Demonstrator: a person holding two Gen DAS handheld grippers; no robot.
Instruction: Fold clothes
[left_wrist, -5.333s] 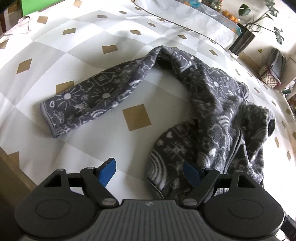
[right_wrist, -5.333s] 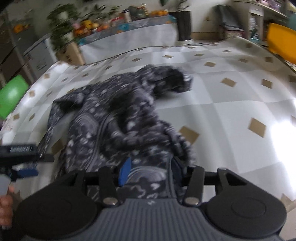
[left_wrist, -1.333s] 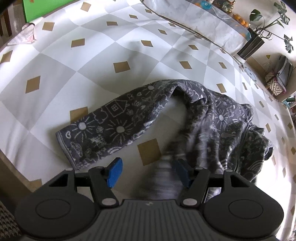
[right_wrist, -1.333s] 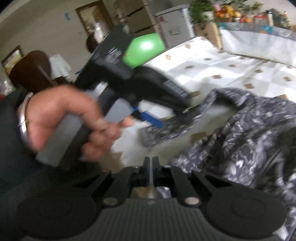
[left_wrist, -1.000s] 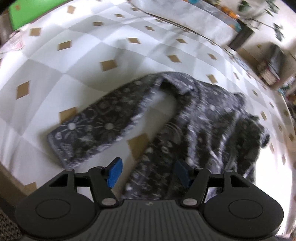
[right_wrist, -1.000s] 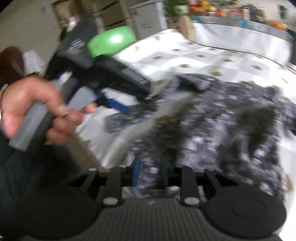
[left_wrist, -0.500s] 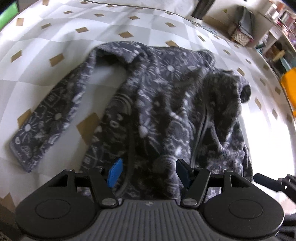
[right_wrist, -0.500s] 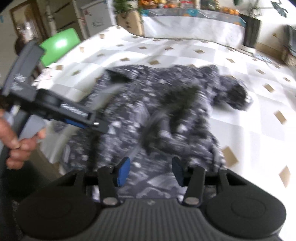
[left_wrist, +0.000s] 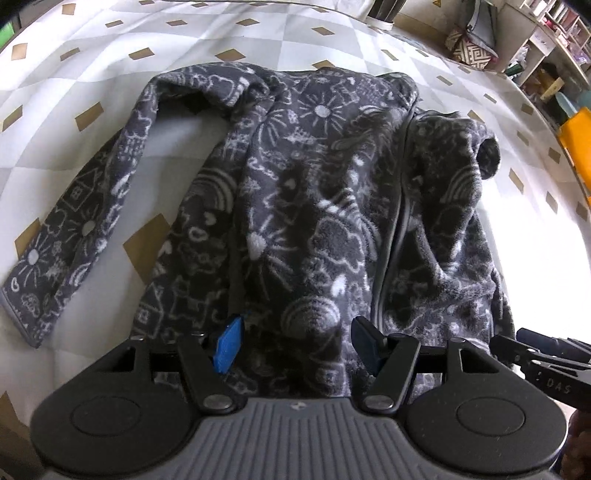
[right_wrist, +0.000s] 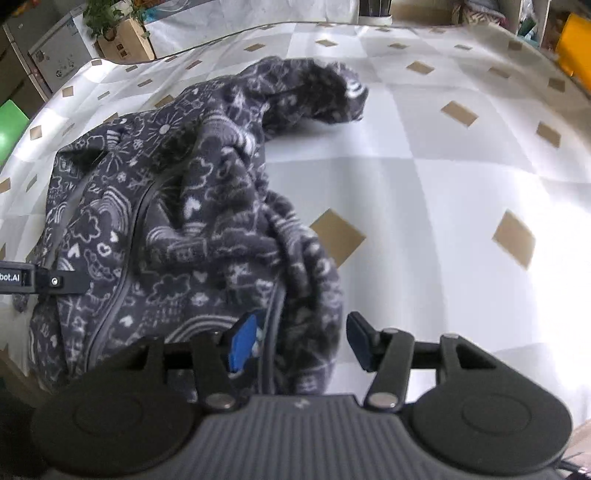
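Observation:
A dark grey fleece jacket (left_wrist: 314, 206) with white doodles lies rumpled on the checked tablecloth (left_wrist: 184, 37), zip (left_wrist: 391, 240) facing up. One sleeve (left_wrist: 74, 236) stretches out to the left. The other sleeve (right_wrist: 317, 92) is bunched at the far side in the right wrist view. My left gripper (left_wrist: 295, 343) stands open just above the jacket's near hem, fabric showing between the blue pads without being pinched. My right gripper (right_wrist: 301, 341) is open over the jacket's (right_wrist: 207, 221) near right corner, its left pad (right_wrist: 242, 343) against the cloth and its right pad clear.
The table's near edge (left_wrist: 11, 406) runs along the lower left. Bare tablecloth (right_wrist: 443, 206) spreads to the jacket's right. A yellow bin (left_wrist: 576, 140) and shelves (left_wrist: 546, 55) stand beyond the far right edge, a green chair (right_wrist: 9, 125) and a potted plant (right_wrist: 118, 33) at the left.
Both grippers have swung over and dropped to the jacket's near hem. The right gripper went from shut to open and turned away from the left hand toward the jacket.

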